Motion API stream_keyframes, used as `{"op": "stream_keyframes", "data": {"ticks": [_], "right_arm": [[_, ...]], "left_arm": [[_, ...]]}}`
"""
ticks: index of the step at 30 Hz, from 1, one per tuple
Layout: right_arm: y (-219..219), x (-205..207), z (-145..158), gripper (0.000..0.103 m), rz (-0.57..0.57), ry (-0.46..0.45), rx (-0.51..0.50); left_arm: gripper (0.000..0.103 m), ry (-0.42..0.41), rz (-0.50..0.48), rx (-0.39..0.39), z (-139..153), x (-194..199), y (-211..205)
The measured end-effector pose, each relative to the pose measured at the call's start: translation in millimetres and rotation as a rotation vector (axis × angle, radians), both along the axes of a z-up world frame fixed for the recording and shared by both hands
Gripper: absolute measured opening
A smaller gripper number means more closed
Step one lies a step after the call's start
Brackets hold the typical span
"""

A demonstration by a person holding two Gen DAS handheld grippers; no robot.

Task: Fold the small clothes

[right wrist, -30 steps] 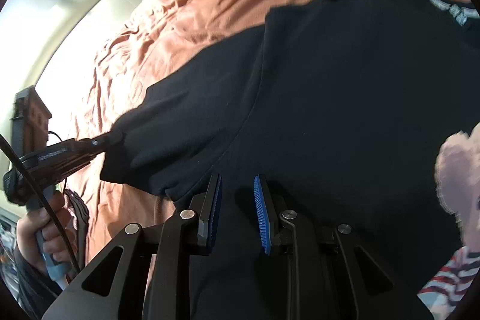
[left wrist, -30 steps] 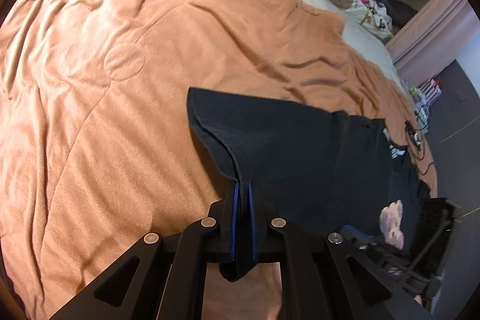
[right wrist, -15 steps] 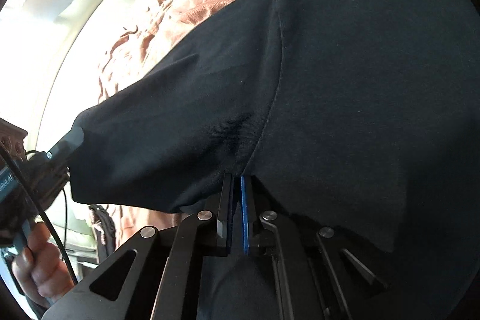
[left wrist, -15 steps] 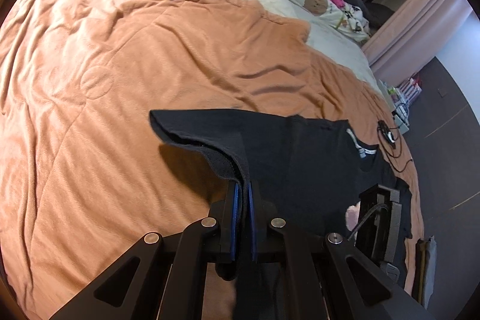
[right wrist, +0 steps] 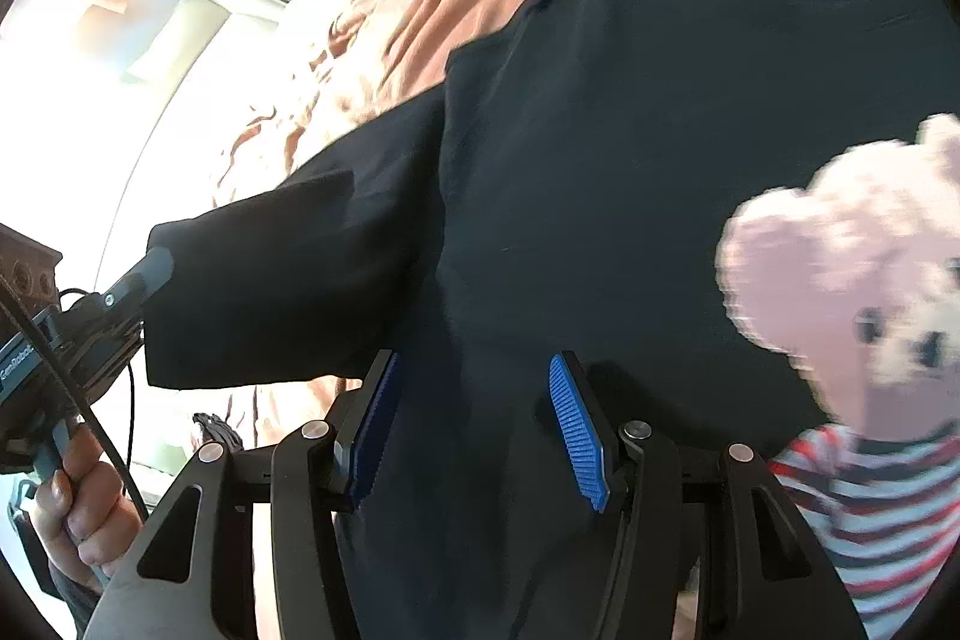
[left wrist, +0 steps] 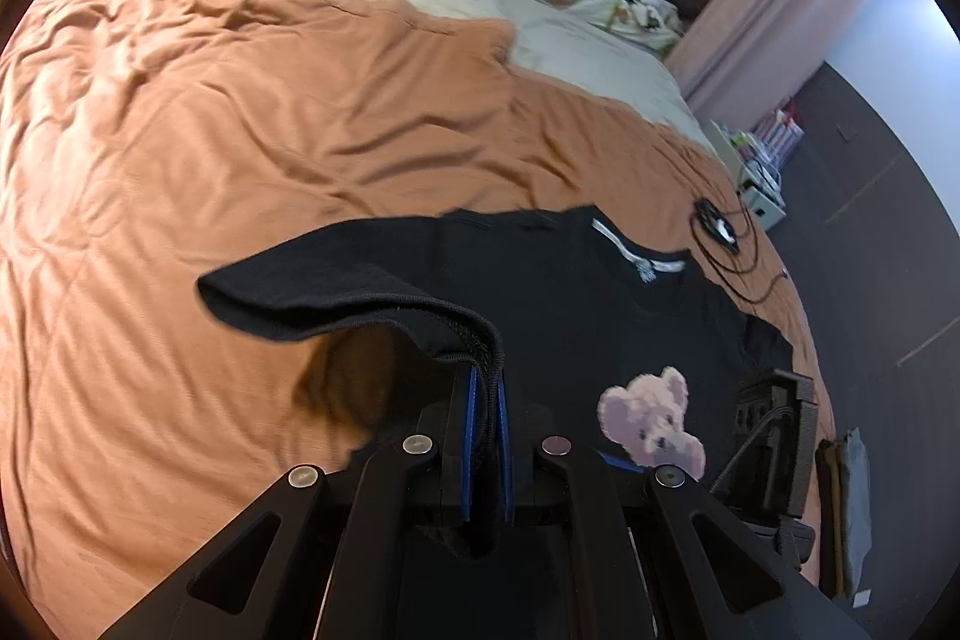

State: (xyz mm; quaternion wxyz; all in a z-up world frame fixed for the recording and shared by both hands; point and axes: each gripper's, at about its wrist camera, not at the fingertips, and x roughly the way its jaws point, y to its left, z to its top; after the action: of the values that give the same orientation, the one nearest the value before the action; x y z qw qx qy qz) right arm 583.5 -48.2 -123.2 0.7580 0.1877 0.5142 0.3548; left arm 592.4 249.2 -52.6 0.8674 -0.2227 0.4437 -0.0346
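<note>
The left gripper, its blue ribbed pads pressed flat together on the hemmed cuff of the sleeve, has lifted that sleeve higher and carried it inward over the black T-shirt since a second ago — the cuff now arches clear of the bedding and throws a dark shadow beneath. The shirt, a soft matte knit with a white-taped collar and a fuzzy pink teddy-bear print, lies spread on a crumpled rust-orange blanket that covers a bed. At right, the right gripper, clamped on a fold of the shirt half a second ago, is opening: its jaws stand apart over the dark cloth, the pads pressing on nothing. The person's hand grips the other tool's handle at the frame's left edge.
</note>
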Motion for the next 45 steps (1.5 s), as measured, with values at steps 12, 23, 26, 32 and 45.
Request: {"op": "stream_keyframes", "data": {"ticks": [12, 23, 26, 32, 45], "right_arm": [[-28.0, 23.7, 12.3, 0.059, -0.004, -0.063, -0.055], [-37.5, 2.8, 14.2, 0.063, 0.023, -0.089, -0.089], [-54.0, -2.4, 15.0, 0.063, 0.020, -0.086, -0.096], [-62.8, -8.0, 15.2, 0.063, 0.021, -0.081, -0.101], [-87.7, -11.8, 22.4, 0.063, 0.017, -0.079, -0.060]], "left_arm": [[0.062, 0.064, -0.011, -0.015, -21.6, 2.1, -37.8], [0.063, 0.143, 0.099, -0.037, -67.5, -6.6, -3.2], [0.063, 0.168, 0.095, -0.050, -83.1, -4.9, -4.0], [0.034, 0.203, 0.083, -0.058, -103.1, 3.2, -8.6], [0.004, 0.122, 0.015, -0.010, -51.8, 20.3, -48.9]]}}
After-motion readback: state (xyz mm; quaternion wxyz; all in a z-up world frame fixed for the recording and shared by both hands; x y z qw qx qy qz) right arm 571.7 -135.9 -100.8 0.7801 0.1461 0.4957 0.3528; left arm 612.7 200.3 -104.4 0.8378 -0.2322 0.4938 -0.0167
